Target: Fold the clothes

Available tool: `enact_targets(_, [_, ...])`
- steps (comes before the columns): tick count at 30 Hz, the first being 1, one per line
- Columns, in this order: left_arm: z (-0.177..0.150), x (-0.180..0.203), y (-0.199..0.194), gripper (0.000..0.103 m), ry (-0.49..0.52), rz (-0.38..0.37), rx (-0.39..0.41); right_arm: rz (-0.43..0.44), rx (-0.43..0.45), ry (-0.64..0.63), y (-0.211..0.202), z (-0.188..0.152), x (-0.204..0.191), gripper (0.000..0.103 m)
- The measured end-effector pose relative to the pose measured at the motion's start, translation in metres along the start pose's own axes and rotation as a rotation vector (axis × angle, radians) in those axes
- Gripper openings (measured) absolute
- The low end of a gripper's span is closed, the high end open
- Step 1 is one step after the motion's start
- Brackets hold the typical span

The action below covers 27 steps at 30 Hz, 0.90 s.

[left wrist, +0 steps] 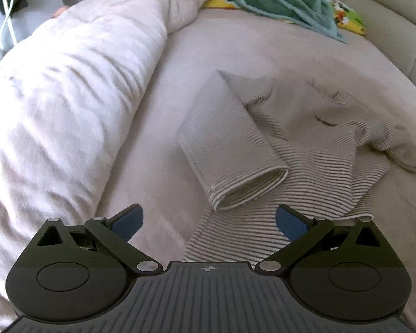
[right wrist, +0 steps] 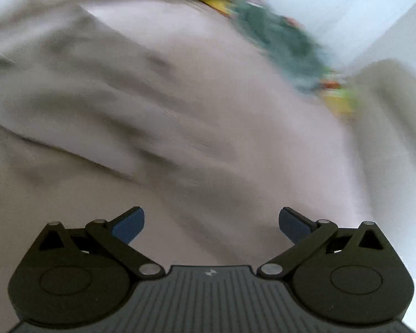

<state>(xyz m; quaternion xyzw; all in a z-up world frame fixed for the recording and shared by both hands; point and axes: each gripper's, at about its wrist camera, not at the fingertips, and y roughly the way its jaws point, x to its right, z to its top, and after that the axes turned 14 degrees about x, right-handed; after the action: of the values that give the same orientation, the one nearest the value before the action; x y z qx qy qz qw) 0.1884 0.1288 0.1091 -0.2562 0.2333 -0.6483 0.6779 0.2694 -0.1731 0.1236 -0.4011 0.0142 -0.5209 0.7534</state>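
**Striped top half-folded on the bed, both grippers spread wide and holding nothing**

In the left wrist view, a striped long-sleeved top (left wrist: 305,161) is seen lying on the beige bed sheet (left wrist: 230,55), right of centre and just beyond the left gripper (left wrist: 209,219). One sleeve (left wrist: 227,149) has been laid diagonally across the body of the garment, its open cuff pointing towards the near side. The far right part of the top is rumpled, with a neckline visible there. The fingers of the left gripper are spread wide apart and nothing is held between them; the near hem of the top lies just under the gap.

A bunched pale duvet (left wrist: 69,97) is piled along the left side of the bed. A green towel (left wrist: 280,2) is draped over a bright yellow printed pillow (left wrist: 349,16) at the far edge, and a cream padded headboard (left wrist: 388,8) rises at the far right.

The right wrist view is heavily blurred. The right gripper (right wrist: 211,222) is shown with its fingers likewise wide apart and empty, above pale fabric whose identity cannot be told.
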Motion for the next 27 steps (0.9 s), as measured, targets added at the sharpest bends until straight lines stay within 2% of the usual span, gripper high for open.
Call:
enact_targets(1, [0.0, 0.001, 0.001, 0.103, -0.009, -0.006, 0.0, 0.07, 0.036, -0.002, -0.012, -0.01, -0.009, 0.103])
enact_targets(4, [0.0, 0.002, -0.006, 0.103, -0.018, -0.01, 0.02, 0.113, 0.158, -0.123, -0.014, -0.012, -0.087, 0.103])
enact_targets(6, [-0.001, -0.002, -0.013, 0.103, -0.016, -0.004, 0.032, 0.065, 0.185, -0.166, 0.008, -0.012, -0.127, 0.103])
enact_targets(9, [-0.007, -0.006, -0.018, 0.103, 0.006, 0.009, 0.025, -0.12, 0.155, -0.247, 0.039, -0.016, -0.139, 0.103])
enact_targets(10, [-0.009, -0.008, -0.019, 0.103, 0.014, 0.015, 0.023, -0.149, 0.135, -0.223, 0.046, -0.024, -0.133, 0.103])
enact_targets(12, [-0.013, -0.014, -0.024, 0.103, 0.02, 0.031, 0.024, -0.273, 0.12, -0.087, 0.042, -0.014, -0.104, 0.103])
enact_targets(15, [-0.022, -0.02, -0.026, 0.103, -0.003, 0.047, 0.006, -0.507, 0.156, 0.115, 0.006, -0.016, -0.055, 0.103])
enact_targets(16, [-0.025, -0.019, -0.025, 0.103, -0.012, 0.047, -0.002, -0.531, 0.165, 0.159, -0.002, -0.02, -0.046, 0.103])
enact_targets(18, [-0.028, -0.01, -0.025, 0.103, -0.006, 0.028, -0.009, -0.486, 0.167, 0.162, -0.008, -0.031, -0.045, 0.103])
enact_targets(21, [-0.03, 0.007, -0.029, 0.103, 0.025, -0.008, 0.001, -0.312, 0.171, 0.08, 0.001, -0.038, -0.065, 0.103])
enact_targets(23, [-0.031, 0.012, -0.028, 0.103, 0.011, -0.005, -0.013, -0.198, 0.215, 0.031, -0.006, -0.042, -0.089, 0.103])
enact_targets(27, [-0.034, 0.02, -0.024, 0.103, -0.02, -0.002, -0.039, -0.165, 0.302, -0.11, -0.01, -0.045, -0.126, 0.103])
